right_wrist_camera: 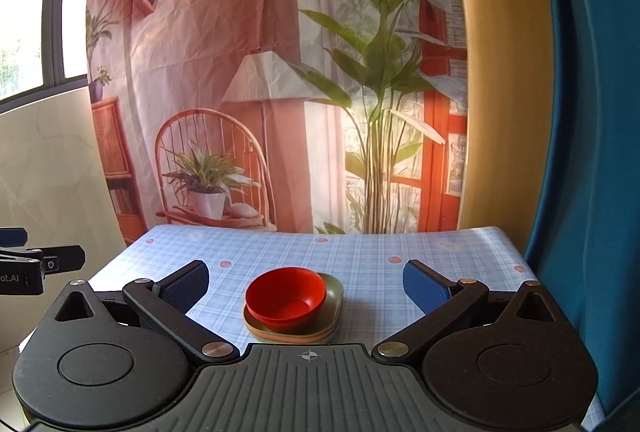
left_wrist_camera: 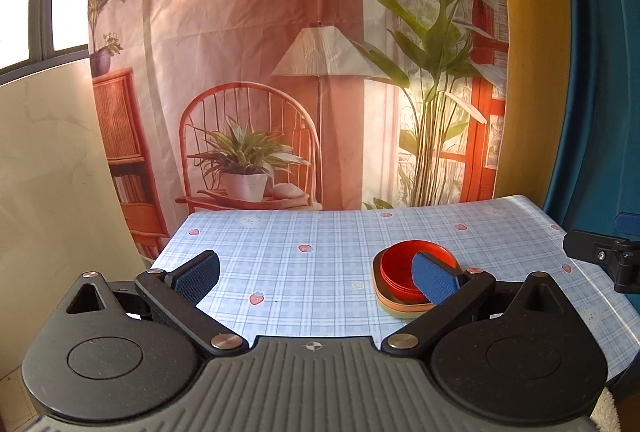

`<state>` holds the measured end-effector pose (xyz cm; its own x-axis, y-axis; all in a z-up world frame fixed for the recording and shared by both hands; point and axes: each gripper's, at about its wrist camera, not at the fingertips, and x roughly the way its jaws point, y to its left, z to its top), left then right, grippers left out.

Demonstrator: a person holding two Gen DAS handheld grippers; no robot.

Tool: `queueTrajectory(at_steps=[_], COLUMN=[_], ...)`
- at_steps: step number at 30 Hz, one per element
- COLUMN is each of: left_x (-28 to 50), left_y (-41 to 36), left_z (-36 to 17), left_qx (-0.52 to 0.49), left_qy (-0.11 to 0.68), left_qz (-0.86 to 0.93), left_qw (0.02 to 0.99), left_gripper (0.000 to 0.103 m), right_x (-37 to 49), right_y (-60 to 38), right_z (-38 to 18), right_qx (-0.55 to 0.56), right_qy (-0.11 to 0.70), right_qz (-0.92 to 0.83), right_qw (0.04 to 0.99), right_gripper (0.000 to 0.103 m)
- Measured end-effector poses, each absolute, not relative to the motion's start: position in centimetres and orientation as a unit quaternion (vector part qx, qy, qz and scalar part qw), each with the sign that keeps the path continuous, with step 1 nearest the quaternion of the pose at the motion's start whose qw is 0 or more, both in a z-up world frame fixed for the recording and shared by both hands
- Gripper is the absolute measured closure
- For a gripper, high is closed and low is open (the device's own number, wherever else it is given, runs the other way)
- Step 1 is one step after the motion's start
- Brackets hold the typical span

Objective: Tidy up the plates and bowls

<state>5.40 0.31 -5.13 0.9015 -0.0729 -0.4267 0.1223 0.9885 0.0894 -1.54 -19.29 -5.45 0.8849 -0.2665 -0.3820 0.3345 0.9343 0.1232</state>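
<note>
red bowls [right_wrist_camera: 285,296] upright — nested on stacked plates [right_wrist_camera: 332,316]

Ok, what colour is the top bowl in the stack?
Red bowl, clearest in the right wrist view.

My left gripper [left_wrist_camera: 316,274]: black linkage arms, blue textured pads [left_wrist_camera: 435,278], silver pivot screws, ribbed grey base with crosshair mark. My right gripper [right_wrist_camera: 306,286]: same build.

Staged home corner: printed living-room backdrop [left_wrist_camera: 280,52] behind checked tablecloth [left_wrist_camera: 320,252].
</note>
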Motion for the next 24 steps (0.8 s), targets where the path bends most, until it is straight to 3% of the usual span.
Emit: queueTrajectory(at_steps=[24], left_x=[-0.8], left_y=[0.9], left_z=[-6.5], left_qx=[0.063], left_qy=[0.199], left_qz=[-0.042], left_qw=[0.977], left_gripper=[0.0], right_x=[-6.2], right_y=[-15.5], right_z=[-7.2], right_qx=[0.07], right_qy=[0.183], right_qz=[-0.172], right_qw=[0.965], right_gripper=[0.0])
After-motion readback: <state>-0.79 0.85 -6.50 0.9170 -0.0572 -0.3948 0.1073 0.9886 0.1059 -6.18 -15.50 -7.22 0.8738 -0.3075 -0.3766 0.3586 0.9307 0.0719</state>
